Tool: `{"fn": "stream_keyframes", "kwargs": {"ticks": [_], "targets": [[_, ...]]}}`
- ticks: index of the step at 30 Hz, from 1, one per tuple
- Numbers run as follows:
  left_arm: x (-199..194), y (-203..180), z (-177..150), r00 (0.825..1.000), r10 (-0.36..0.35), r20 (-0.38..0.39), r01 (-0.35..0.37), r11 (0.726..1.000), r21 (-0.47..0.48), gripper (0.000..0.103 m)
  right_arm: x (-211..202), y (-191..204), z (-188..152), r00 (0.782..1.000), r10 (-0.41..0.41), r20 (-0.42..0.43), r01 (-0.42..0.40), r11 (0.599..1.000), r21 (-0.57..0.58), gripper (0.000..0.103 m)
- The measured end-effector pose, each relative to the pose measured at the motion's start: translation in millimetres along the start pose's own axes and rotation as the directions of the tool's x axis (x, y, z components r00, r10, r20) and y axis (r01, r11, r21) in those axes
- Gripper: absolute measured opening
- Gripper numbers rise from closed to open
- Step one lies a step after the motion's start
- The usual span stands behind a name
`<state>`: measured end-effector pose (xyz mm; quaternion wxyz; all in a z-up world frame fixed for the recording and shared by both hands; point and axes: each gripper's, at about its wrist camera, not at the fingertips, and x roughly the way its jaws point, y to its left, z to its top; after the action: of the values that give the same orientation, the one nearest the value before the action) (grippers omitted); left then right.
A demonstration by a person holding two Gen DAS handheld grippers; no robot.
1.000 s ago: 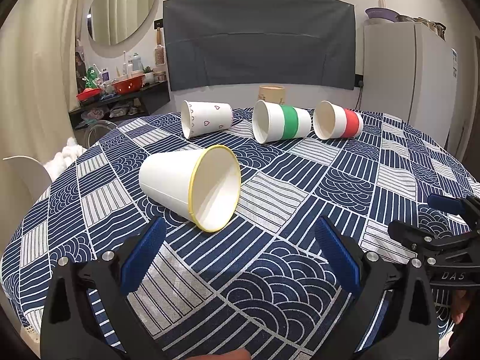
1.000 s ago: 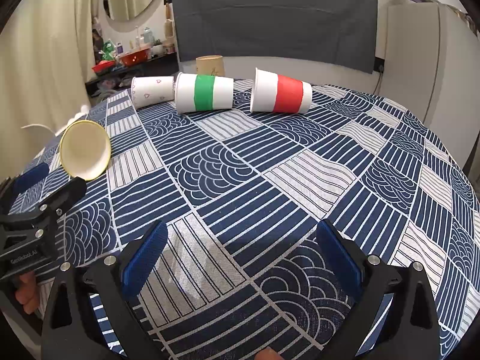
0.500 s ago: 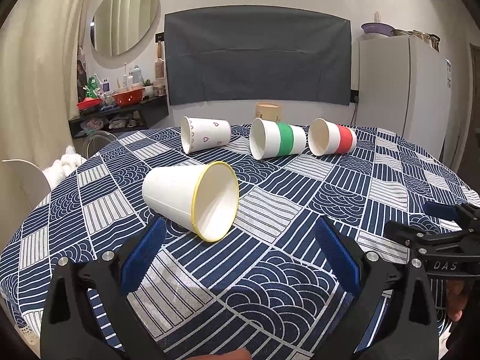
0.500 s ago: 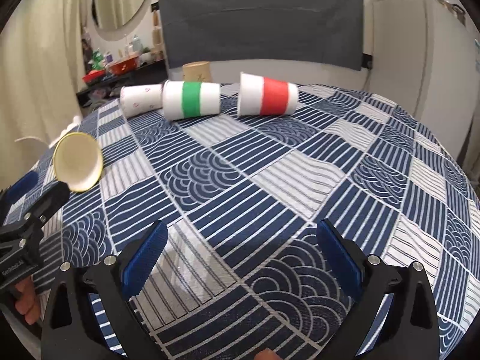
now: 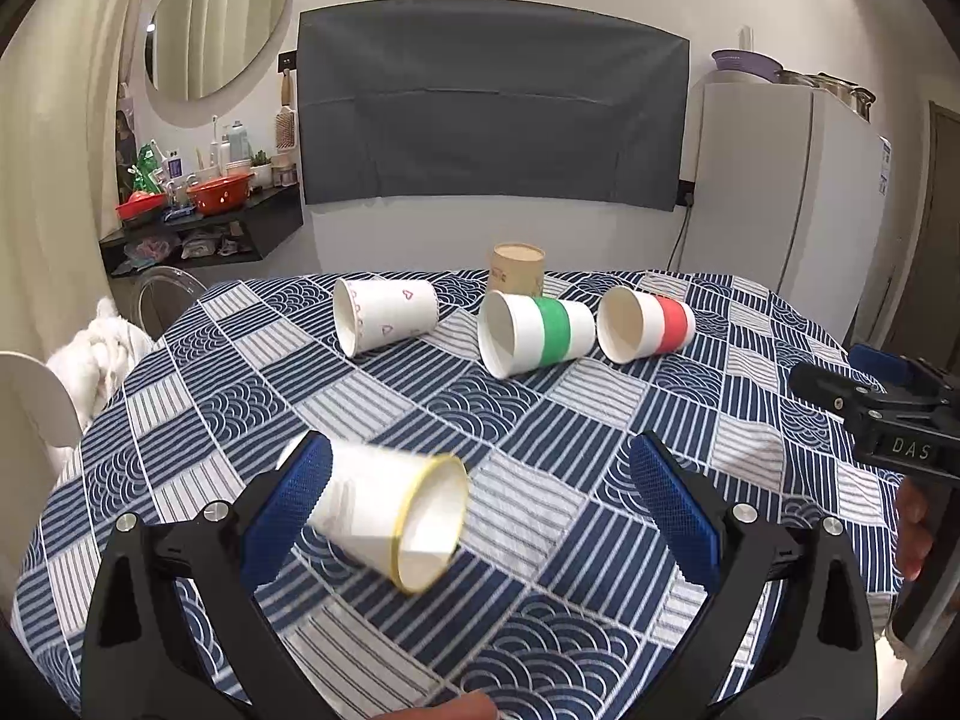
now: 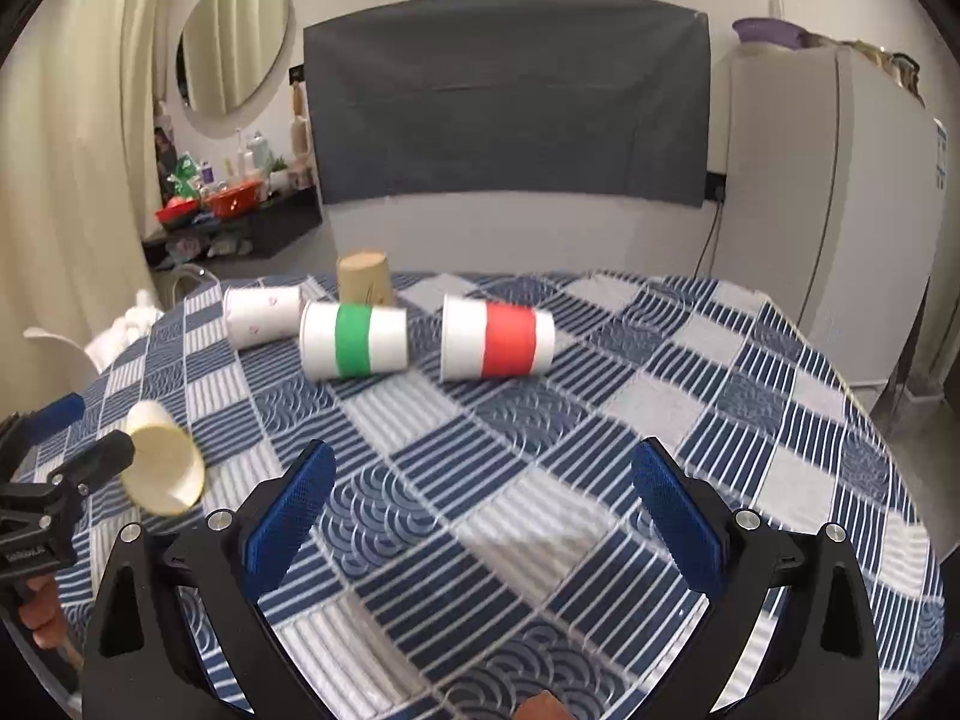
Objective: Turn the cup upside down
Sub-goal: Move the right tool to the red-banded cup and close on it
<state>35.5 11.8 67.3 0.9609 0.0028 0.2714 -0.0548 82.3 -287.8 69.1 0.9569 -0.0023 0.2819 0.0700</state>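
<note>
A white paper cup with a yellow rim (image 5: 390, 516) lies on its side on the patterned tablecloth (image 5: 540, 420), its mouth facing me. My left gripper (image 5: 480, 510) is open, and its left pad (image 5: 288, 510) covers the cup's base end; the cup lies inside the gap, toward the left pad. The same cup shows in the right wrist view (image 6: 162, 468) at the far left, beside the left gripper (image 6: 60, 468). My right gripper (image 6: 486, 516) is open and empty over the tablecloth (image 6: 600, 450), and shows at the right edge of the left wrist view (image 5: 882, 408).
Three more cups lie on their sides at the back: a heart-print one (image 5: 387, 313), a green-banded one (image 5: 537, 333) and a red-banded one (image 5: 645, 324). A brown cup (image 5: 516, 267) stands upside down behind them. A chair back (image 5: 27, 408) stands at the left table edge.
My left gripper has moved forward and down, so the yellow-rimmed cup now lies between its pads. The right gripper's view has tilted up and shifted slightly.
</note>
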Motion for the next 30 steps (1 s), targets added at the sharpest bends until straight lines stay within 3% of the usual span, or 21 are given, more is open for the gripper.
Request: {"fn": "stream_keyframes", "kwargs": {"ticks": [5,10,18,24,27,30], "targets": [[21.6,9.0,22.6,1.000,0.001,-0.029,-0.001,1.000,-0.002,0.097,26.0,-2.3,24.8,0.999,0.020,-0.047,-0.022,0.999,-0.030,0.095],[45.0,15.6,41.2,0.998,0.049,-0.031,-0.048,0.999,0.006,0.097,57.6,1.3,42.1,0.998,0.012,-0.069,-0.018,0.996,-0.082,0.095],[91.1,14.6,55.1,0.991,0.083,-0.103,-0.077,0.995,0.056,0.097,123.5,1.3,58.1,0.992,0.000,-0.128,-0.016,0.992,-0.123,0.095],[108.7,13.7,51.7,0.991,0.031,-0.131,-0.023,0.998,0.065,0.097,153.2,-8.3,67.7,0.993,0.017,-0.118,-0.029,0.995,-0.099,0.095],[107.7,15.5,53.7,0.992,0.011,-0.129,-0.006,0.999,0.038,0.097,167.3,-15.3,68.6,0.985,0.066,-0.162,-0.074,0.996,-0.048,0.095],[106.7,15.4,52.8,0.991,0.013,-0.130,-0.008,0.999,0.041,0.097,176.1,-16.8,68.5,0.982,0.054,-0.182,-0.061,0.998,-0.035,0.095]]}}
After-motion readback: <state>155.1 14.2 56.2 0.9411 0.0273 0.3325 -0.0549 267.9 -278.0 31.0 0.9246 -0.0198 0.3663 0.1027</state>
